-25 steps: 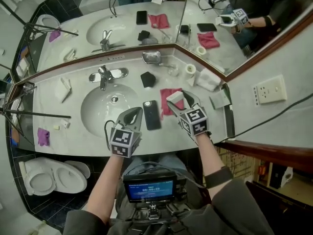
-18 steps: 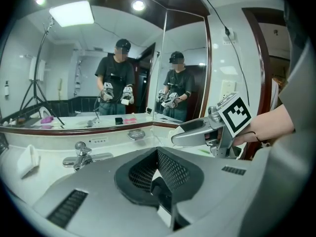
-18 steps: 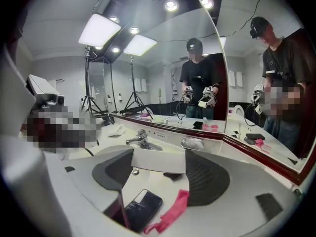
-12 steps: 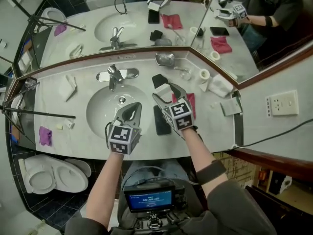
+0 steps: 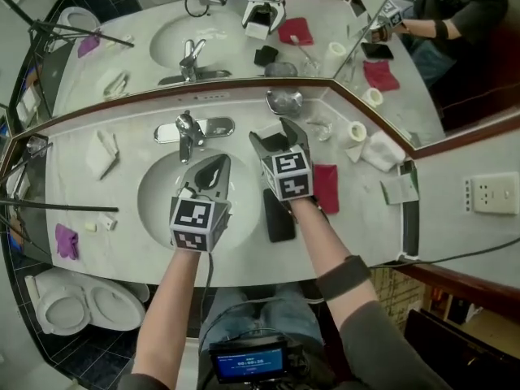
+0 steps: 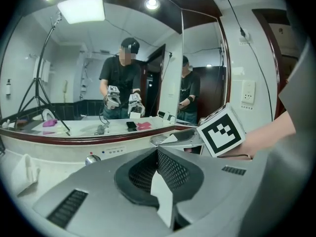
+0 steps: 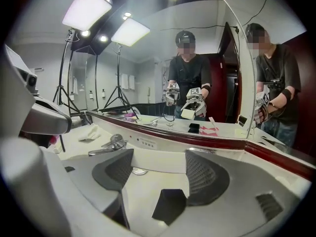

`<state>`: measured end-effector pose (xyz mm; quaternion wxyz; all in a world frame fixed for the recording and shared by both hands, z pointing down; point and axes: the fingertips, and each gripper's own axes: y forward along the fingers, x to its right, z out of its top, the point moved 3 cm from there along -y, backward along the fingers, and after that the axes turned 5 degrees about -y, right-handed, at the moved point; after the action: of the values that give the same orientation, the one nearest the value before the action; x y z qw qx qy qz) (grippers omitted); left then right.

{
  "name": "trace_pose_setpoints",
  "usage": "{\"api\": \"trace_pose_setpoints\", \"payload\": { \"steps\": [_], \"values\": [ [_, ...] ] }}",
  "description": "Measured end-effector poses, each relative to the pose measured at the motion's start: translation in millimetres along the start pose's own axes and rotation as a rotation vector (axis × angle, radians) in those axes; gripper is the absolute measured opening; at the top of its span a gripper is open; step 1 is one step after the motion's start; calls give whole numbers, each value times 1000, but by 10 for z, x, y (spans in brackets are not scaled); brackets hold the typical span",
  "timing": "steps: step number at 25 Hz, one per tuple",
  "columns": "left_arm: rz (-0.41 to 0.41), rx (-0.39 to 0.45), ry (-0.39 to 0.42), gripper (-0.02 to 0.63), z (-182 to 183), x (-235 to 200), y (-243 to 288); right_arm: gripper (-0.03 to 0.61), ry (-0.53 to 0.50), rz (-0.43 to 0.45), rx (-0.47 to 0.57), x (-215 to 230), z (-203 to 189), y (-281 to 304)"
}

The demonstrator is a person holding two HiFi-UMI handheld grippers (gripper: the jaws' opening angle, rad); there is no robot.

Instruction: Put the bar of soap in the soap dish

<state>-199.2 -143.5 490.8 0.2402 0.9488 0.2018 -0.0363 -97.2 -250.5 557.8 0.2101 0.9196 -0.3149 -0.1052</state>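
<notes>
Over the pale vanity top [image 5: 97, 193], facing the mirror [image 5: 122, 47], I list the following. Item, my right claw [image 5: 273, 133]: jaws spread wide and clamped on the bar of soap [image 7: 158, 161], a white block pressed flat between the two dark ribbed pads and carried above the counter, just right of the faucet [image 5: 188, 132]. Item, the soap dish [image 5: 284, 101]: a shiny metal dish at the foot of the mirror, just beyond the tips of my right claw, apart from the soap. Item, my left claw [image 5: 216, 166]: jaws closed together, nothing held, poised over the round sink basin [image 5: 158, 205] beside the right claw. Item, a dark phone [image 5: 279, 215]: flat on the counter right of the basin, partly under my right forearm. Item, a red cloth [image 5: 327, 188]: lying just right of the phone. Item, a white roll [image 5: 357, 131] and a crumpled white towel [image 5: 382, 151]: close together near the corner where the two mirror panels meet. Item, a folded white cloth [image 5: 104, 153]: left of the faucet. Item, a purple cloth [image 5: 67, 240]: at the left end of the counter near its front edge.
</notes>
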Motion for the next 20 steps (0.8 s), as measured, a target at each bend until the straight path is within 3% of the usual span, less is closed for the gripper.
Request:
{"api": "trace_pose_setpoints", "payload": {
  "steps": [10,20],
  "values": [
    [-2,-3,42,2,119,-367,474,331,15,-152,-5,310,223,609],
    [-13,16,48,2,243,-509,568,331,12,-272,-67,549,285,913]
  ]
}}
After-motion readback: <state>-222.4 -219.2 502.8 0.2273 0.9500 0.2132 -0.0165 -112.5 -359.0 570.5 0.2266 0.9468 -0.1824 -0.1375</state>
